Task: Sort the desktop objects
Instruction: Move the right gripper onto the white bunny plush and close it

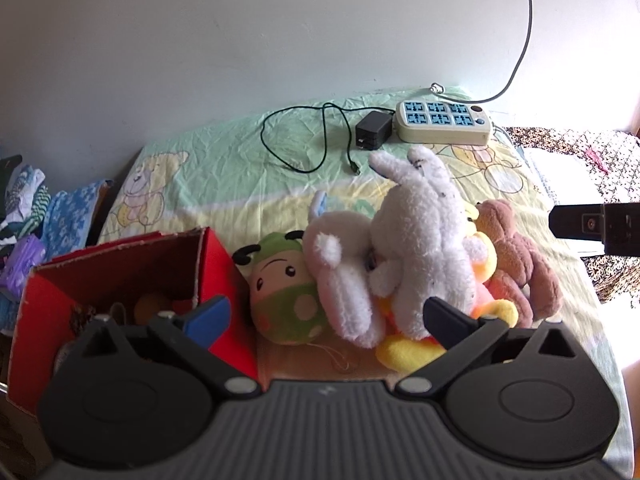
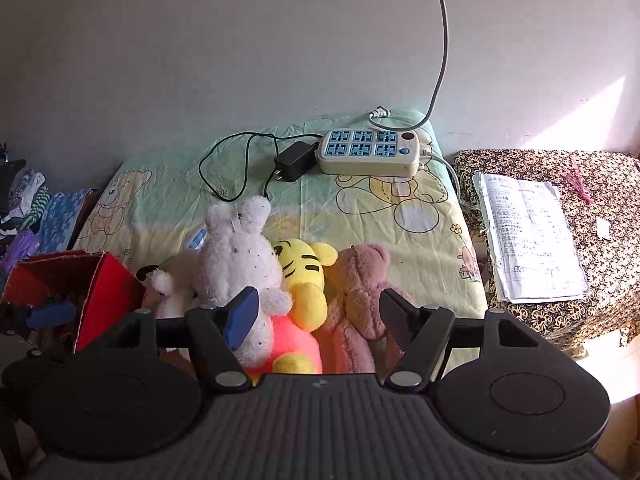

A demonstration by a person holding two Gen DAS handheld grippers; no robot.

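Jaws of the left gripper (image 1: 326, 316) stand spread as wide as they go, with nothing pinched; they hang over the near edge of the toy heap, the blue pad on the red box (image 1: 120, 280) side and the black pad low against the white rabbit (image 1: 416, 240). That wide stance suits a bulky soft toy, so I judge this gripper is lining up to take one of the plush animals next to the box. The right gripper (image 2: 316, 312) is also parted, less widely, and grips nothing: its pads bracket the yellow tiger (image 2: 304, 276) and the pink bear (image 2: 360, 292) without pressing on them.

Measured from the red box, the green bug toy (image 1: 288, 300) lies just beside its right wall, the rabbit next, then the tiger and the bear farthest from it. All sit bunched on a desk draped in a pale green cartoon cloth (image 1: 224, 160). The box stands open-topped beside the heap, probably so toys can be dropped in with a short move; something orange already lies inside it. Well behind the box, near the wall, are a power strip (image 1: 444, 122) and a black adapter (image 1: 374, 130) with its cord.

Only the left wrist view looks down into the box and shows the bug toy's face. Only the right wrist view shows the tiger's striped head and a stack of papers (image 2: 528, 240) on a patterned cover far from the box.
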